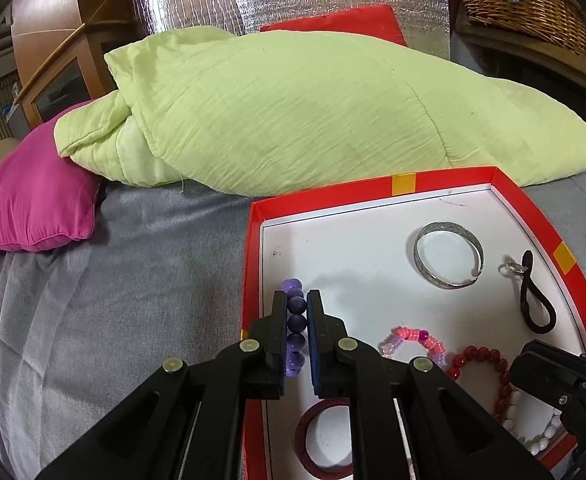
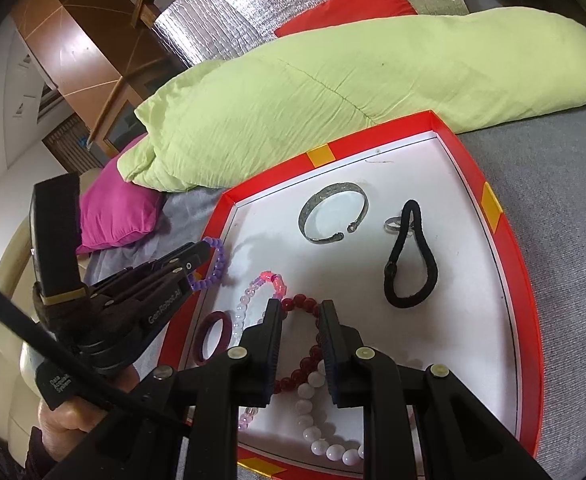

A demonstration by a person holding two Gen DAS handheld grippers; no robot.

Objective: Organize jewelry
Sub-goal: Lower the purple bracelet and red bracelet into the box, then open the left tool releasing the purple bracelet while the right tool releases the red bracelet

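Observation:
A red box lid with a white floor (image 1: 373,264) (image 2: 473,320) lies on the grey bed. My left gripper (image 1: 296,300) (image 2: 203,254) is shut on a purple bead bracelet (image 1: 296,322) (image 2: 218,262) above the tray's left rim. In the tray lie a silver bangle (image 1: 449,254) (image 2: 333,214), a black hair tie (image 1: 535,300) (image 2: 411,256), a pink bead bracelet (image 1: 413,340) (image 2: 261,288), a dark red bead bracelet (image 1: 489,364) (image 2: 303,308), a white bead bracelet (image 2: 313,412) and a maroon ring band (image 1: 325,440) (image 2: 209,336). My right gripper (image 2: 301,308) is open over the red beads.
A light green quilt (image 1: 313,112) (image 2: 333,80) lies bunched behind the tray. A magenta cushion (image 1: 33,196) (image 2: 121,208) sits at the left and a red cushion (image 1: 353,20) behind. A wicker basket (image 1: 525,0) stands on a shelf at the top right.

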